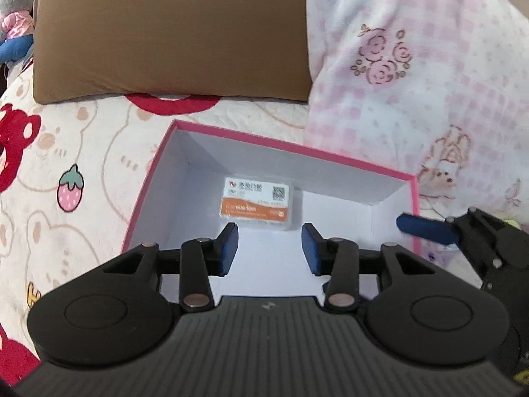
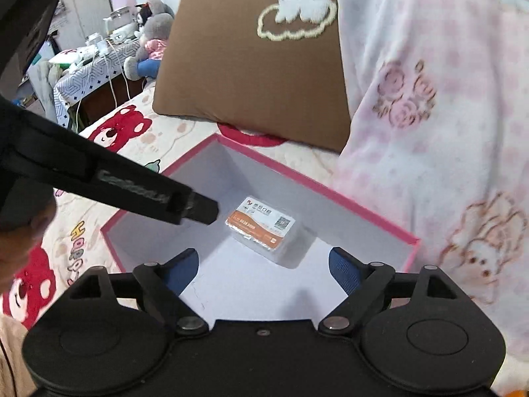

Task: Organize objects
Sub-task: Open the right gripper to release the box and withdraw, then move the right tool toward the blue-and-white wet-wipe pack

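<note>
So there's a small clear case (image 1: 257, 204) with a white and orange card in it, lying flat on the floor of the pink-rimmed box (image 1: 158, 162), a bit toward the far wall. In the left wrist view its long side runs left to right, print upright; from the right wrist view it sits diagonal, with one corner pointing toward the camera. The left gripper (image 1: 270, 249) hangs over the box, jaws partly spread, nothing between them. The right gripper (image 2: 263, 266) is spread wide and empty too. The print on the card is too blurry to read. The box's near edge is hidden behind the grippers, and the brown pillow (image 1: 172, 33) and pink blanket (image 1: 413, 76) are cut off at the top
</note>
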`<move>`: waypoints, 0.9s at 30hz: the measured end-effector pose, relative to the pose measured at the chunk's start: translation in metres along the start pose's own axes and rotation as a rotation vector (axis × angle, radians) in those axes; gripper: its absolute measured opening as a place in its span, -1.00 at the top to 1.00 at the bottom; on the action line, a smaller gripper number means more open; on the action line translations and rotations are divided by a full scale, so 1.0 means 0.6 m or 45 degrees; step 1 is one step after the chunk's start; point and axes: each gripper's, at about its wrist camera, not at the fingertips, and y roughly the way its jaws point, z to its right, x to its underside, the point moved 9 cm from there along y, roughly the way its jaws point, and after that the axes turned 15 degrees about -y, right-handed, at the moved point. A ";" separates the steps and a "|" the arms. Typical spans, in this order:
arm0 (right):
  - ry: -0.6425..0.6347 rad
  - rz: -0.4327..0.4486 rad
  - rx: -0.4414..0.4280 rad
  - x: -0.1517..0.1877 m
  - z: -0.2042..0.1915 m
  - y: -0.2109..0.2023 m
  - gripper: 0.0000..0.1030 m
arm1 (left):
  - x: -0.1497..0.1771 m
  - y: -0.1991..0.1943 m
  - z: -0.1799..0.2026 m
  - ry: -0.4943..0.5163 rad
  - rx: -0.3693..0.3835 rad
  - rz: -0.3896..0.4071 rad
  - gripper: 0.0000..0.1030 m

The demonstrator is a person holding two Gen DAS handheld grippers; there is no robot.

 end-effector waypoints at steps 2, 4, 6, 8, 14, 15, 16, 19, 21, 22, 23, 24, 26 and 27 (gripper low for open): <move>-0.006 0.004 -0.004 0.003 -0.001 -0.017 -0.72 | 0.013 -0.013 0.001 -0.002 0.018 -0.023 0.15; 0.000 0.014 -0.014 0.007 -0.003 -0.036 -0.72 | 0.029 -0.025 0.002 0.021 0.002 -0.039 0.12; 0.002 0.015 -0.032 0.011 -0.008 -0.049 -0.72 | 0.048 -0.042 0.001 0.066 -0.059 -0.038 0.06; 0.015 0.014 -0.056 0.018 -0.015 -0.066 -0.72 | 0.067 -0.065 0.004 0.117 -0.086 -0.025 -0.02; 0.000 0.019 -0.082 0.042 -0.032 -0.135 -0.72 | 0.120 -0.132 0.030 0.183 -0.021 -0.035 -0.23; -0.028 0.016 -0.079 0.046 -0.037 -0.147 -0.72 | 0.125 -0.143 0.034 0.197 -0.017 -0.026 -0.25; -0.049 0.015 -0.078 0.049 -0.040 -0.157 -0.72 | 0.130 -0.153 0.038 0.209 -0.017 -0.017 -0.28; -0.077 0.018 -0.048 0.061 -0.048 -0.193 -0.72 | 0.145 -0.173 0.047 0.220 -0.006 -0.017 -0.39; -0.104 -0.004 -0.057 0.073 -0.056 -0.212 -0.72 | 0.155 -0.184 0.052 0.235 0.009 -0.025 -0.43; -0.119 -0.015 -0.062 0.080 -0.061 -0.222 -0.72 | 0.160 -0.189 0.054 0.238 0.009 -0.025 -0.45; -0.133 -0.023 -0.064 0.086 -0.065 -0.230 -0.72 | 0.165 -0.193 0.057 0.245 0.010 -0.026 -0.48; -0.148 -0.024 -0.066 0.092 -0.067 -0.240 -0.72 | 0.171 -0.197 0.060 0.254 0.016 -0.031 -0.49; -0.174 -0.002 -0.037 0.103 -0.070 -0.262 -0.72 | 0.183 -0.204 0.066 0.267 0.031 -0.046 -0.53; -0.178 0.016 -0.006 0.108 -0.069 -0.274 -0.72 | 0.191 -0.207 0.070 0.272 0.043 -0.057 -0.54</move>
